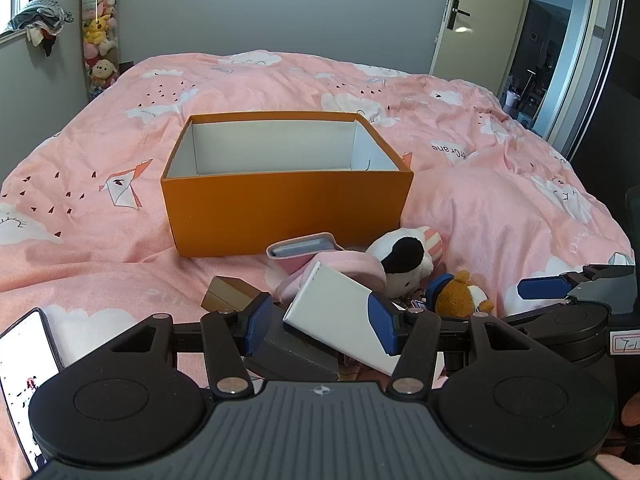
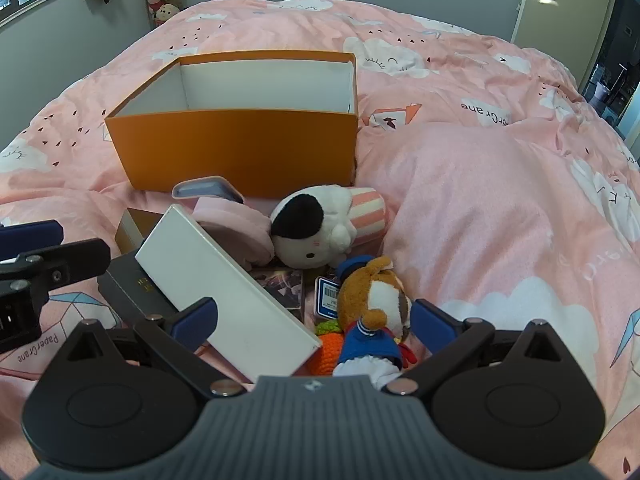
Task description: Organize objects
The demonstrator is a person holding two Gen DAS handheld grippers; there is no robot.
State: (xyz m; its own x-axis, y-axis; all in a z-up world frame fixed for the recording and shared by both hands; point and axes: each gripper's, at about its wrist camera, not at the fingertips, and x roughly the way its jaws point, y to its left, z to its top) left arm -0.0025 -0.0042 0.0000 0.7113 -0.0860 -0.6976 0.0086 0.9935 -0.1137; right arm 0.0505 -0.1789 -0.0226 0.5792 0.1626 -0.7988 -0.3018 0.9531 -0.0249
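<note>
An open orange cardboard box (image 1: pixel 286 210), rectangular with plain white inner walls, is sitting on the pink duvet (image 1: pixel 100 152) near the middle of the bed. Nothing is showing inside it. Just in front of it a heap of small things is lying: a flat white box (image 1: pixel 336 312) with smooth, hard faces, tilting up over a dark grey slab (image 2: pixel 128 292); a round white plush (image 2: pixel 316 232) with one black ear and a pink striped piece behind it; a brown fuzzy plush (image 2: pixel 376 312) in blue clothes; a soft pink fabric bundle (image 2: pixel 236 228); a small pink-rimmed case (image 1: pixel 304 246); a brown box corner (image 1: pixel 228 294); and an orange crocheted piece (image 2: pixel 330 350).

The left gripper (image 1: pixel 320 318) is spreading its two blue ribbed pads to either side of the white box, released, with a gap on the left side and the right pad just against the box's edge (contact there is hard to judge). The right gripper (image 2: pixel 316 316) is standing wide apart too, grasping nothing, its fingers flanking the white box's lower corner and the brown plush.

Two plush toys are counted in the heap, and three boxes in all. A lit phone screen (image 1: pixel 24 384) is lying at the left edge.
</note>
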